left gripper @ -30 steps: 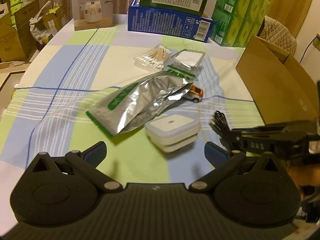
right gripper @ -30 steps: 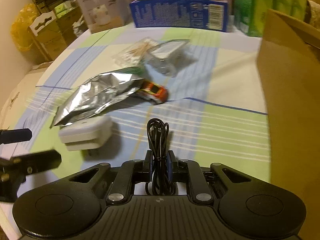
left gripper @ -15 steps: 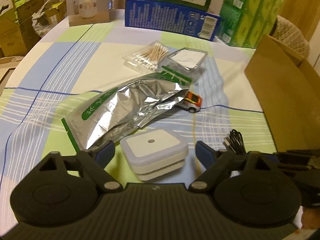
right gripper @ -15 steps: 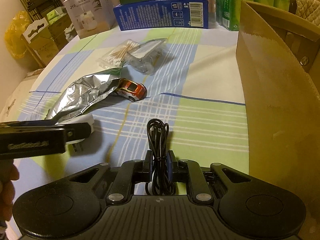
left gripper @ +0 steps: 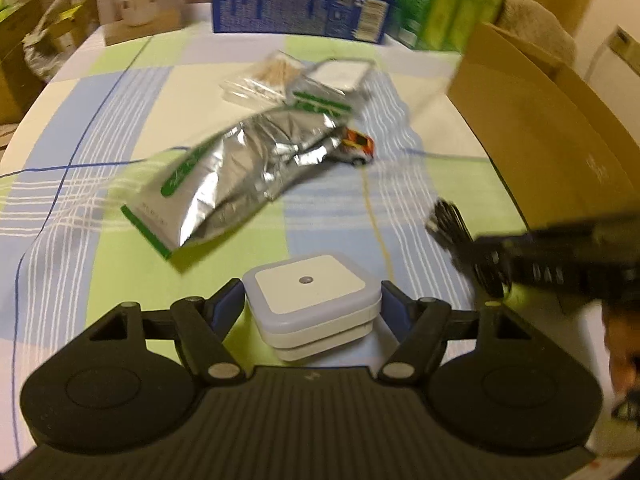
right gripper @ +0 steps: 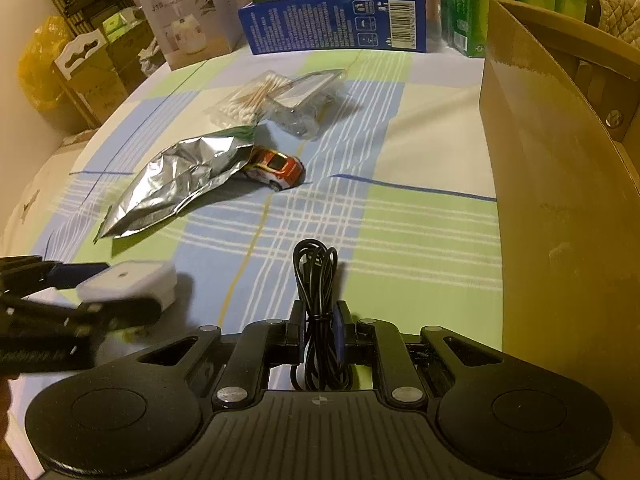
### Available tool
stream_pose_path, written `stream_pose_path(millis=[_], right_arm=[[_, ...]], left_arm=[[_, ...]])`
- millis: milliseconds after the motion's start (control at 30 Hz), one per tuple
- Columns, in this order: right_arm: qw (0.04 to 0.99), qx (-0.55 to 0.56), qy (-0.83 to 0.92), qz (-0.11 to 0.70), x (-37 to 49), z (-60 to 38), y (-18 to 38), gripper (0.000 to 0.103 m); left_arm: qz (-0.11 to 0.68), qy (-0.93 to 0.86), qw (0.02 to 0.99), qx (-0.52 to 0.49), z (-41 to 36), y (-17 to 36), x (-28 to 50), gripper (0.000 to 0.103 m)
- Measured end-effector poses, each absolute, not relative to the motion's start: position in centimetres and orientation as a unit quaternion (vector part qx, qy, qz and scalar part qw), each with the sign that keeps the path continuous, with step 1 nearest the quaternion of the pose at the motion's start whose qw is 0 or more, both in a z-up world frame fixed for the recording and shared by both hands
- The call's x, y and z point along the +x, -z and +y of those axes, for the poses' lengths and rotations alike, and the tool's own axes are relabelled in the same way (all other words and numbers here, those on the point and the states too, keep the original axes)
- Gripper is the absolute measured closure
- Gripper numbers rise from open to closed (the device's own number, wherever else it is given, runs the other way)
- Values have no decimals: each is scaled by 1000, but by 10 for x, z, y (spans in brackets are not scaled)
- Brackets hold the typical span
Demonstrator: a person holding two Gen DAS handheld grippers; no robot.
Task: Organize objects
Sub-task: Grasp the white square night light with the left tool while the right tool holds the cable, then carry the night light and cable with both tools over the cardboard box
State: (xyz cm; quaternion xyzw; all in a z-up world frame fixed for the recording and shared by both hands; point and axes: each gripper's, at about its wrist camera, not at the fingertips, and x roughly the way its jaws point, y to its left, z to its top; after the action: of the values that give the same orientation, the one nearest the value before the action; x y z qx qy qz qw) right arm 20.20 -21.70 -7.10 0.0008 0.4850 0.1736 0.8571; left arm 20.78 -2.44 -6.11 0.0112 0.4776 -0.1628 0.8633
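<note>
Your left gripper [left gripper: 312, 306] is closing on the square white night light [left gripper: 311, 300], blue pads at nine and three o'clock so the flat sides seat, apparently touching. Your right gripper [right gripper: 319, 326] stays out of it, clamped shut on the coiled black cable [right gripper: 317, 280], beside the cardboard box [right gripper: 560, 184] at three o'clock, probably its destination.

— Where does each view look from?
— Each sits just behind its own jaws, angled down over the table [left gripper: 100, 128], very close to the cloth.
— What do they share?
— The foil pouch [left gripper: 240, 168], the toy car [right gripper: 276, 168], the boxes at the far edge; each view catches the other's gripper at its side.
</note>
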Motion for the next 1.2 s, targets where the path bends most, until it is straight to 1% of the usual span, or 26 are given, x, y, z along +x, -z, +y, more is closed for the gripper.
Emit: stream_pose_path(millis=[133,200,333,467,700,1000,1200], right_arm=[[856,0,-170,487,200,-217,73,93],[856,-2,-170,488,199,-217,73,93],[856,-3,-169,488,199,-217,73,93],[857,-3,-168,487,199,-218,73,93],[858,-4,-172,483,197,-216,69,93],[864,-3,-180,471,180,-212,47,93],[871,9,-178,457,163,-218,23,93]], left_arm=[[473,141,870,-4,-18,62,201,33],[474,129,871,-10,-18,63,200,30],[473,116,873,-21,-20,64,202,30],[475,110,873,-22,-22,66,203,34],[475,111,873,-21,-19,62,200,35],[468,123,875,-26,-14,44,185,35],[454,127,881,-30,-13,21,169,35]])
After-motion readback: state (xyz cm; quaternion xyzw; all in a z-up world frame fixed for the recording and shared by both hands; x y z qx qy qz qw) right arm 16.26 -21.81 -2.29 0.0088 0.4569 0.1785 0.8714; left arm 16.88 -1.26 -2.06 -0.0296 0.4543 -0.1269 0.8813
